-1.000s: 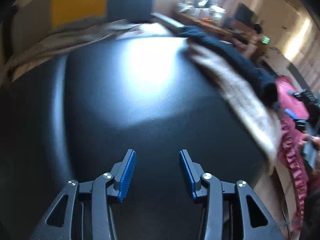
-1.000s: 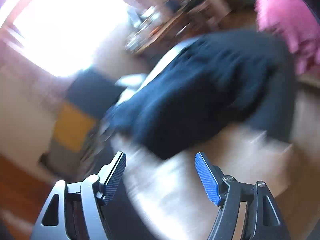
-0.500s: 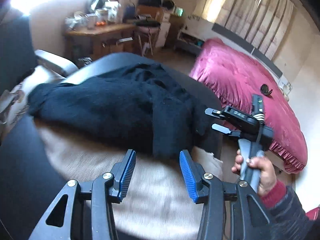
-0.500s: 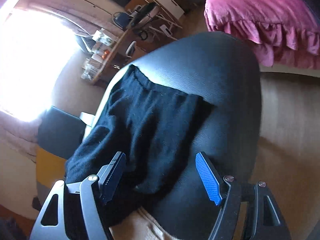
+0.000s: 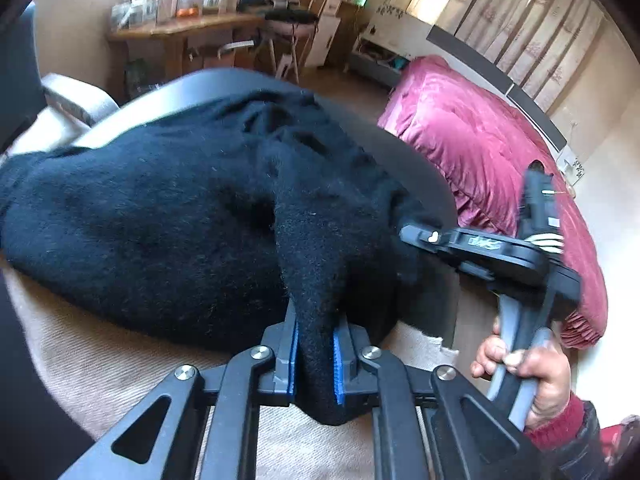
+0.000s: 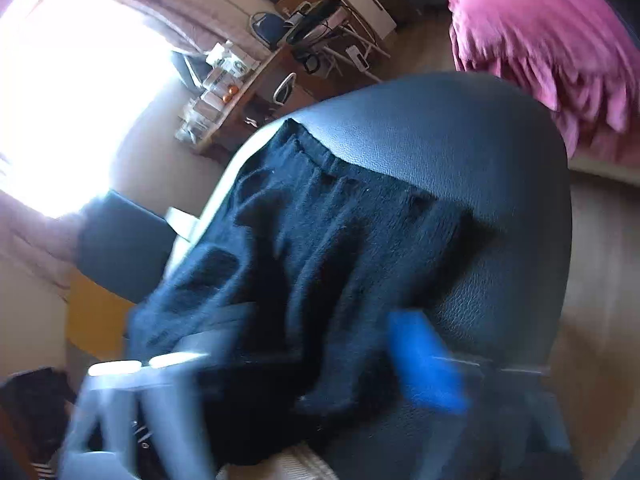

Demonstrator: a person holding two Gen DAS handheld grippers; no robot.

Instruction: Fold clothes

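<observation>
Support surface: a black leather-look seat [image 6: 480,152] with a rounded edge. Lying directly on it are a beige ribbed cloth [image 5: 120,360], spread flat across the near part, and a black knitted sweater [image 5: 160,208], which rests partly on the beige cloth and partly on the bare leather. In the right wrist view the sweater's ribbed hem lies on the bare leather.

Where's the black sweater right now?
In the left wrist view the black sweater lies across the black chair, on beige fabric, one edge pinched in the left gripper; the pink bed lies right.
</observation>
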